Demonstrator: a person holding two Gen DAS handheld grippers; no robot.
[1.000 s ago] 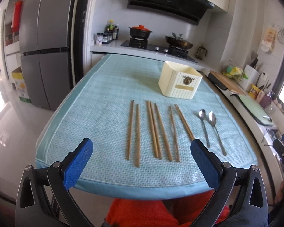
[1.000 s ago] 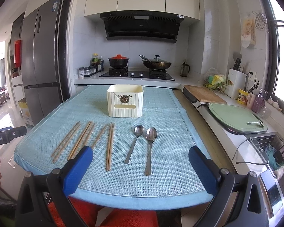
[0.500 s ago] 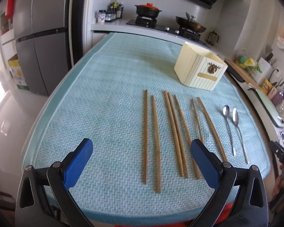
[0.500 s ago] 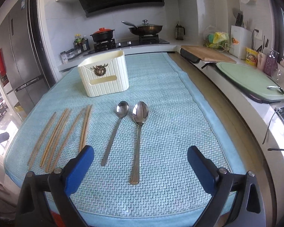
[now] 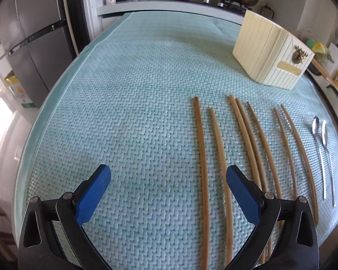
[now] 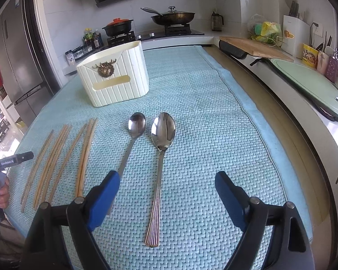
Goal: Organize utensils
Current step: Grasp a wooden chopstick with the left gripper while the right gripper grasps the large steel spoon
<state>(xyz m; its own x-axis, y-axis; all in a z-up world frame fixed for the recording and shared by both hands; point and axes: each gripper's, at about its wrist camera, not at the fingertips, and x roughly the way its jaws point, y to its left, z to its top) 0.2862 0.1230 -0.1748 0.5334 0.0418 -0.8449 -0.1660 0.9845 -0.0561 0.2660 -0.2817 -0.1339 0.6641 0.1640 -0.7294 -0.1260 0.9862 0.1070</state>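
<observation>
Several wooden chopsticks [image 5: 202, 157] lie side by side on a light blue woven mat [image 5: 124, 112]; they also show in the right wrist view [image 6: 85, 150]. Two steel spoons [image 6: 163, 157] lie to their right, seen small in the left wrist view [image 5: 322, 148]. A cream utensil holder [image 6: 115, 78] stands behind them, also in the left wrist view [image 5: 270, 51]. My left gripper [image 5: 167, 180] is open, low over the mat, its right finger [image 5: 241, 193] over the leftmost chopsticks. My right gripper [image 6: 166, 189] is open with the larger spoon's handle between its fingers.
A stove with a red-lidded pot [image 6: 118, 25] and a pan [image 6: 173, 16] stands at the back. A fridge [image 5: 33, 33] is at the left. At the right are a wooden board [image 6: 254, 47], a green cutting board [image 6: 308, 83] and a sink counter.
Both grippers have moved forward and down towards the mat. The left now sits over the leftmost chopsticks, the right over the larger spoon's handle. Nothing on the mat has moved.
</observation>
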